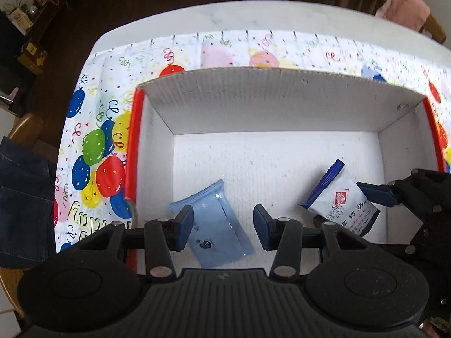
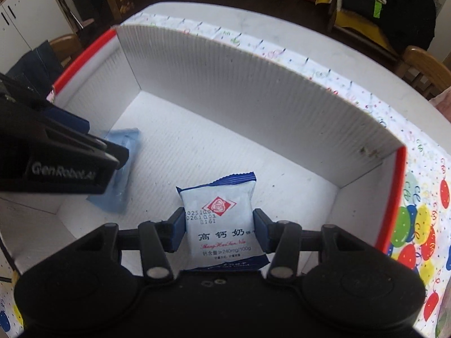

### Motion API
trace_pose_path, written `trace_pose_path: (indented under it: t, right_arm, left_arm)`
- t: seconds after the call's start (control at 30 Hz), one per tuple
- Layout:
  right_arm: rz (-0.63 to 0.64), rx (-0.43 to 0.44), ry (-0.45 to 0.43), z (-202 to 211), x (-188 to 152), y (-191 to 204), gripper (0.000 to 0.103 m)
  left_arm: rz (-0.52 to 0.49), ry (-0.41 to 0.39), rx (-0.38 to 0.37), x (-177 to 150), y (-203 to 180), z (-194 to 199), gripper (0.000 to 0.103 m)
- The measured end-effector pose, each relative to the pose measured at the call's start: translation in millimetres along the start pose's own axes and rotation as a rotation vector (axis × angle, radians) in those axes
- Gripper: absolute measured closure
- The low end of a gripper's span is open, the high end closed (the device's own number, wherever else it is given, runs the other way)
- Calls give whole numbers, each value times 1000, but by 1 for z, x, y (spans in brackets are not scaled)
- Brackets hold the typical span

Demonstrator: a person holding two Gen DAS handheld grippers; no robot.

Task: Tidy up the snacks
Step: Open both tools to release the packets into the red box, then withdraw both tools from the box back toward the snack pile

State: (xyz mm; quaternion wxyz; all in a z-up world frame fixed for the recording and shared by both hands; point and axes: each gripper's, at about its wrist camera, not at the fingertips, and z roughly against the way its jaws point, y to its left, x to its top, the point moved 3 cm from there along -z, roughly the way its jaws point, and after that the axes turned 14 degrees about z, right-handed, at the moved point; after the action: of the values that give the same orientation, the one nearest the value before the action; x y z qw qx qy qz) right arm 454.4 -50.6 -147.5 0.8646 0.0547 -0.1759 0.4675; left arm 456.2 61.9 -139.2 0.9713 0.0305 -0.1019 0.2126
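- The left gripper point(image 1: 223, 229) hangs over the near left part of the box floor, jaws spread wide, with the pale blue packet point(image 1: 218, 226) lying flat on the floor between and below its pads, touching neither as far as I can see.
- The right gripper point(image 2: 219, 232) has its jaws drawn in to the width of the white-and-blue biscuit packet point(image 2: 221, 222); the pads sit against both long sides, so it looks gripped.
- In the left wrist view that same white-and-blue biscuit packet point(image 1: 339, 200) sits at about 3 o'clock from the left gripper, with the right gripper point(image 1: 366, 205) coming in from the right edge.
- Both packets are inside the white cardboard box point(image 1: 267, 104), a corrugated box with red outer edges, standing on the balloon-print tablecloth point(image 1: 95, 146) that covers the white table point(image 1: 225, 14).
- Seen from the right wrist, the pale blue packet point(image 2: 119, 169) lies at about 10 o'clock, partly hidden by the left gripper's black body.
- The biscuit packet's long axis runs along the right gripper's fingers, its crimped blue end pointing to 12 o'clock, towards the far wall.
- The pale blue packet's long axis runs roughly from 11 to 5 o'clock in the left wrist view.
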Motion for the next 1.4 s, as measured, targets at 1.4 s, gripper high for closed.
trace_pose_path:
  t: [1.4]
  right_arm:
    - [-144, 18, -232, 128, -41, 41, 45]
  left_arm:
    - [23, -283, -181, -87, 53, 124, 57]
